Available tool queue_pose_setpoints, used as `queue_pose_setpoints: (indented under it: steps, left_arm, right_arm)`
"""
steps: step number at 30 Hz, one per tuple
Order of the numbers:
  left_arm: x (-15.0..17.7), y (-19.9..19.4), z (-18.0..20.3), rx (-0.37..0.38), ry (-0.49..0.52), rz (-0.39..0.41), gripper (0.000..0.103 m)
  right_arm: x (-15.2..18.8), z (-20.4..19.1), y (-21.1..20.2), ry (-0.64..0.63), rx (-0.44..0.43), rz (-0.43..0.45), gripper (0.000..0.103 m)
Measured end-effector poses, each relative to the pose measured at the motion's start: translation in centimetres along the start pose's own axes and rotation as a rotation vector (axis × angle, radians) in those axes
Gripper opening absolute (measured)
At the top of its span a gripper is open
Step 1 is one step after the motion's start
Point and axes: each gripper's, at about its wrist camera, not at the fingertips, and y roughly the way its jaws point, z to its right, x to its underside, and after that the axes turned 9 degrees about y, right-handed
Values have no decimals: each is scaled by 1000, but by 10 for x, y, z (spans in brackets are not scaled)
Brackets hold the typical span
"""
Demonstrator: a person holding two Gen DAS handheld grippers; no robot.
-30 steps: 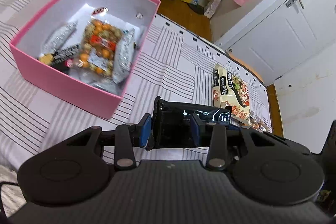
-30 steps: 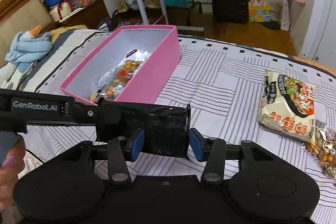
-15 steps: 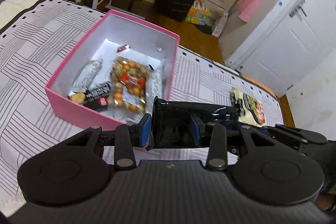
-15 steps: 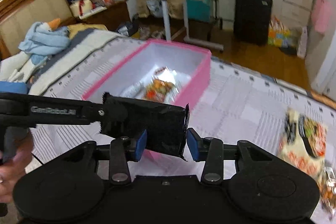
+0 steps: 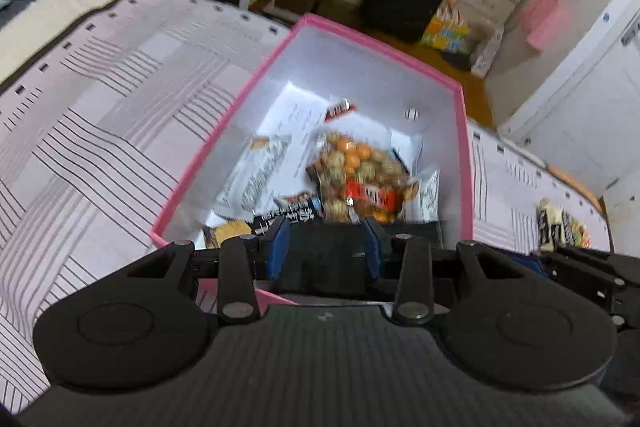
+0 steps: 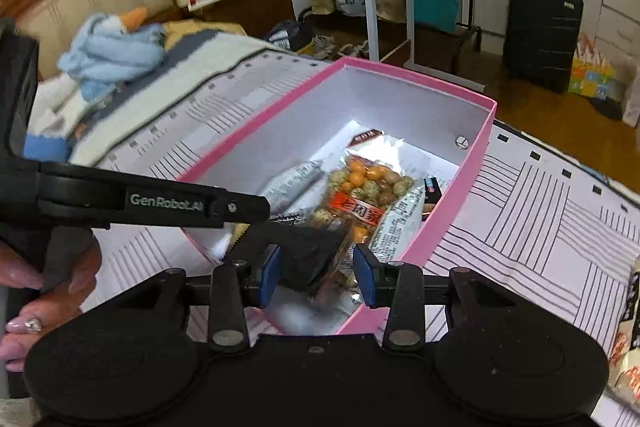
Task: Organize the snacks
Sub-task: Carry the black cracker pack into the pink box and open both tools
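Note:
A black snack packet point(image 5: 326, 261) sits between the blue pads of my left gripper point(image 5: 326, 251), which is shut on it above the near end of the pink box point(image 5: 464, 155). In the right wrist view the packet's crumpled other end point(image 6: 304, 257) lies between the jaws of my right gripper point(image 6: 317, 275). Those jaws are closing; a gap shows at the right pad point(image 6: 366, 279). Inside the box point(image 6: 452, 211) lie a clear packet of coated peanuts point(image 6: 364, 195), silver wrappers and other snacks.
The box stands on a striped bed cover point(image 5: 100, 147). A noodle packet point(image 5: 560, 223) lies on the cover to the right. A person's hand point(image 6: 52, 283) holds the left tool. A black suitcase point(image 6: 540, 27) and a side table stand beyond the bed.
Both grippers have carried the black packet from over the bed cover to above the box's near end. The right jaws have narrowed and the packet looks more crumpled.

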Motion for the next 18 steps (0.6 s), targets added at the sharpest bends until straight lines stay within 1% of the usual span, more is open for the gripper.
queue_pose_setpoints:
  steps: [1, 2, 4, 5, 7, 10, 13, 16, 18]
  left_arm:
    - [1, 2, 2, -10, 3, -5, 38]
    - [3, 1, 4, -39, 16, 3, 40]
    - [6, -5, 12, -92, 59, 31, 41]
    - [7, -8, 14, -93, 74, 41, 41]
    - [11, -12, 14, -66, 66, 43, 41]
    - [15, -17, 14, -46, 58, 35, 41]
    - [15, -29, 21, -38, 85, 37, 41]
    - [15, -41, 30, -13, 109, 34, 46]
    - [15, -50, 38, 1, 134, 37, 47]
  right_arm:
    - [1, -2, 0, -11, 20, 9, 45]
    - [3, -3, -2, -20, 37, 23, 45]
    - [6, -4, -9, -29, 39, 34, 46]
    - [7, -3, -13, -22, 35, 31, 47]
    - [8, -1, -19, -19, 32, 19, 48]
    - [12, 2, -29, -27, 53, 11, 49]
    - [14, 4, -41, -26, 68, 9, 52]
    - [16, 7, -57, -21, 80, 15, 56]
    - [19, 9, -69, -25, 88, 21, 58]
